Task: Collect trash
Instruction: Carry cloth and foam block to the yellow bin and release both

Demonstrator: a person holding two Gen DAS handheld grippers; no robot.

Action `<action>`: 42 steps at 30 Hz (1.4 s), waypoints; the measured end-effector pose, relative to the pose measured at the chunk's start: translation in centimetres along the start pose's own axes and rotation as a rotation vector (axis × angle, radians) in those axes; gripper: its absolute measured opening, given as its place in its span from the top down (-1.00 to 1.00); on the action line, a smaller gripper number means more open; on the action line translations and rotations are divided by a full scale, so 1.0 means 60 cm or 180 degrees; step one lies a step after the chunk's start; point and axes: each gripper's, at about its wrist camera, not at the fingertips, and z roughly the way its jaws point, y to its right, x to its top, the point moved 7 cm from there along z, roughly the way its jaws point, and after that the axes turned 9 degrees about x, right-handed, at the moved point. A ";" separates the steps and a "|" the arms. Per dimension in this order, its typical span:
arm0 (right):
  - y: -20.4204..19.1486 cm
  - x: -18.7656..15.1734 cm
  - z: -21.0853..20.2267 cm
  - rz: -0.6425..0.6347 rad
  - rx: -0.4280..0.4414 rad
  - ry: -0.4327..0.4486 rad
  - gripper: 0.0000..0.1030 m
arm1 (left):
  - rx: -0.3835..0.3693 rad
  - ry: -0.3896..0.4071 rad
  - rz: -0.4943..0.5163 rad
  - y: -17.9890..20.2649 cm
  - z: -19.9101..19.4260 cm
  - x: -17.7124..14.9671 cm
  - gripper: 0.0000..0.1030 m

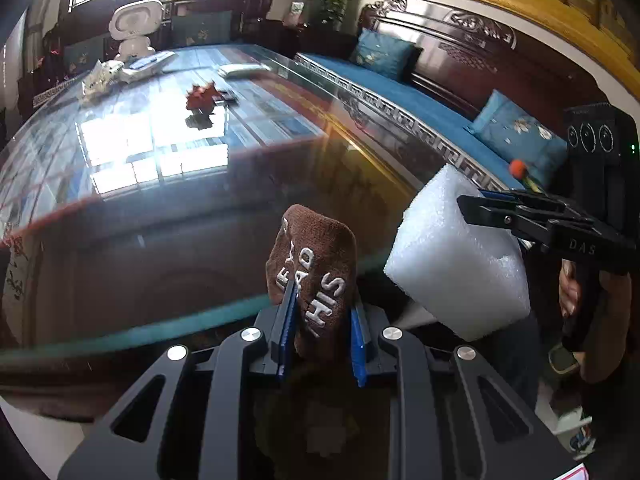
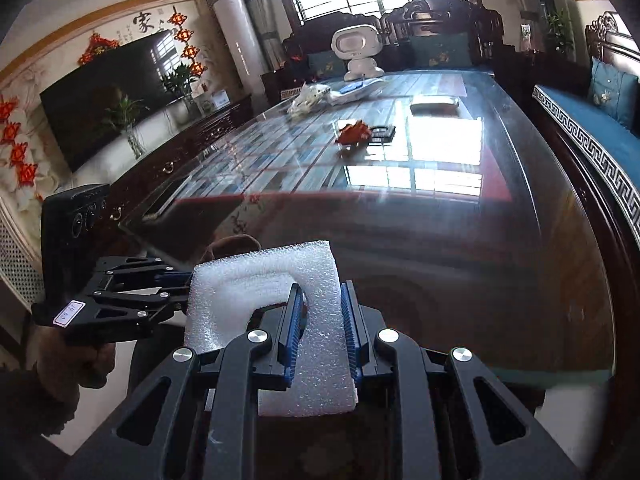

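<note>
Glass table (image 2: 440,240) blurred, left claw (image 1: 324,316) gripping brown cloth (image 1: 316,264), right claw (image 2: 320,328) clamping white foam (image 2: 304,280)

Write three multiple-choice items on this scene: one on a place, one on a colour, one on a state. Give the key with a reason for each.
1. Where does the crumpled red wrapper lie?
A. On the glass tabletop
B. On the blue sofa
C. In the left gripper

2. What colour is the cloth with white letters?
A. Green
B. Brown
C. Yellow

3. How does the right gripper stand?
A. Open and empty
B. Shut on the white foam piece
C. Shut on the cloth

Key:
1 A, the wrapper rests mid-table beside a dark flat thing.
2 B, brown pile shows between the blue pads of the left gripper.
3 B, both pads press the foam's one leg.
</note>
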 end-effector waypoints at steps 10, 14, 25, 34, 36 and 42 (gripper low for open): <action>-0.036 -0.158 -0.024 0.0197 0.0012 -0.0228 0.61 | -0.0183 -0.0423 0.0002 0.057 0.011 -0.157 0.53; -0.028 -0.216 -0.013 0.0375 0.0024 -0.0353 0.61 | -0.0236 -0.0666 -0.0040 0.066 0.043 -0.215 0.53; -0.005 -0.267 0.002 0.0544 -0.0039 -0.0483 0.61 | -0.0291 -0.1072 -0.0036 0.083 0.112 -0.299 0.21; 0.003 -0.287 0.025 0.0627 -0.0046 -0.0591 0.61 | -0.0006 -0.1148 0.0124 0.050 0.131 -0.323 -0.69; 0.000 -0.291 0.031 0.0611 -0.0044 -0.0621 0.61 | 0.0063 -0.1155 0.0125 0.036 0.130 -0.322 -0.71; -0.012 -0.303 0.061 0.0494 -0.0057 -0.0770 0.61 | -0.0002 -0.1070 0.0166 0.026 0.117 -0.314 -0.74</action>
